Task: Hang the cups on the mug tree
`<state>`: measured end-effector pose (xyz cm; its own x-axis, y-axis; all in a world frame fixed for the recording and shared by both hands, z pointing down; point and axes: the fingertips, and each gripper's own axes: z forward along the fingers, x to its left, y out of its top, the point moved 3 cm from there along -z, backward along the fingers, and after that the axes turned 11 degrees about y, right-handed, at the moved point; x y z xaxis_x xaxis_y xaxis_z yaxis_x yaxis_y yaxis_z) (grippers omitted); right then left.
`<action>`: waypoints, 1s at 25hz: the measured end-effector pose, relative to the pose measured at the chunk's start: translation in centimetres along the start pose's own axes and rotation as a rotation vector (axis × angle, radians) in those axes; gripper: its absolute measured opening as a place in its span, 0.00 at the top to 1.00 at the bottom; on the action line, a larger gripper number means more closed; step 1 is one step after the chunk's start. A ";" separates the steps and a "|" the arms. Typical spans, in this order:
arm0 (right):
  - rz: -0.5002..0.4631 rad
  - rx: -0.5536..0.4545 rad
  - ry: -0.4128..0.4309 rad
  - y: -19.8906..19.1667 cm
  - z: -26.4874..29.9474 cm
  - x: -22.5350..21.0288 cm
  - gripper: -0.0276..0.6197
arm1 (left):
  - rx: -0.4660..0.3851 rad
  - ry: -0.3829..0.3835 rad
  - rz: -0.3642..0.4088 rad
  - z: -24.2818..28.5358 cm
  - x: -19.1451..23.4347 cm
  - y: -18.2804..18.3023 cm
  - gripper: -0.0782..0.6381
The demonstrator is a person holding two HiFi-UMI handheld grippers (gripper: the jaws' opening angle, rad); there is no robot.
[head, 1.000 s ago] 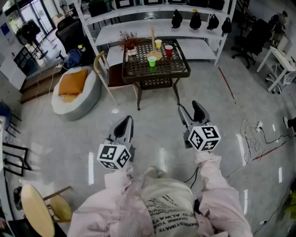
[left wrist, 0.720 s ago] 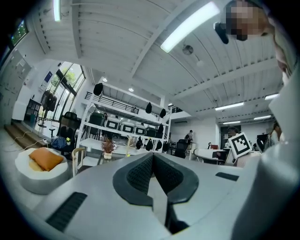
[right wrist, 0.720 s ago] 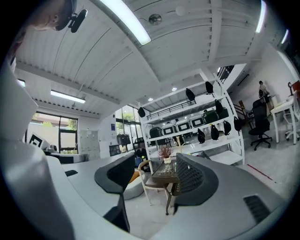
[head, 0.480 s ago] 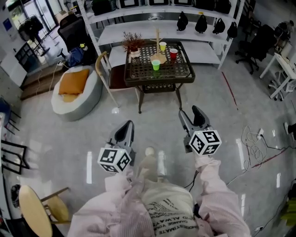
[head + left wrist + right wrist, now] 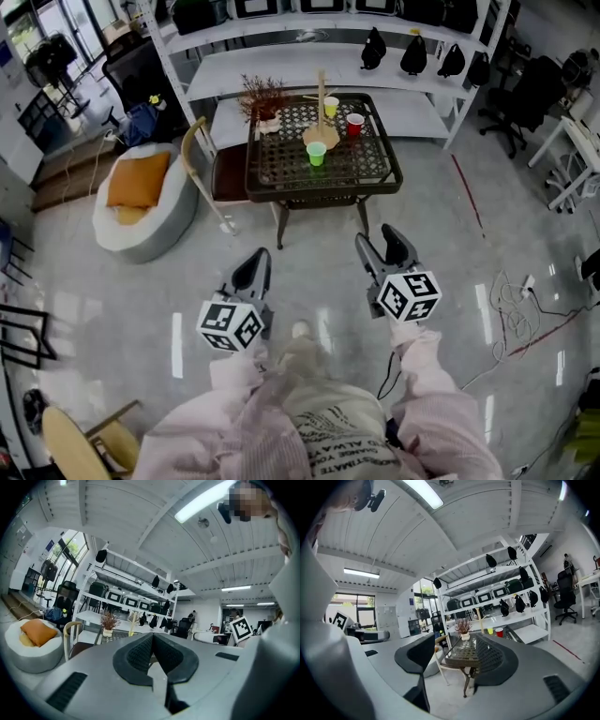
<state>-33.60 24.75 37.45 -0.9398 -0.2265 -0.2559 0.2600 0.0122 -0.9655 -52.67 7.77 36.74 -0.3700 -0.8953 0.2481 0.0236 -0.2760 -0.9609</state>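
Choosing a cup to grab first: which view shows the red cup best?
Head view: the red cup stands unobstructed on the table. Right gripper view shows it small, far off; left gripper view doesn't show it.

Bright ceiling lights (image 5: 205, 500), floor (image 5: 179, 343) glare, fisheye edges.

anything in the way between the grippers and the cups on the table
Nothing visible does. Only bare floor lies between the left gripper, the right gripper and the table. The green cup, red cup and yellow cup stand uncovered beside the mug tree; the chair sits off to the table's left.
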 end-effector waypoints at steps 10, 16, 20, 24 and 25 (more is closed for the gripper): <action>0.007 0.068 -0.023 -0.9 9.0 -5.2 0.58 | 0.047 -0.028 -0.021 10.2 4.7 0.8 0.89; 0.007 0.078 -0.047 -1.2 12.8 -7.5 0.58 | 0.057 -0.050 -0.024 14.3 6.7 1.3 0.89; 0.005 0.091 -0.054 -1.3 14.5 -8.2 0.58 | 0.071 -0.071 -0.033 16.1 7.2 1.3 0.89; 0.002 0.123 -0.051 -2.1 16.0 -9.1 0.58 | 0.087 -0.066 -0.047 17.9 8.1 1.0 0.89; -0.001 0.129 -0.051 -2.3 16.5 -9.5 0.58 | 0.090 -0.066 -0.047 18.5 8.3 0.9 0.89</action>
<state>-21.60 10.85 42.88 -0.9286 -0.2752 -0.2487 0.2881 -0.1129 -0.9509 -38.51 -6.41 40.18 -0.3111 -0.9007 0.3033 0.0916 -0.3461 -0.9337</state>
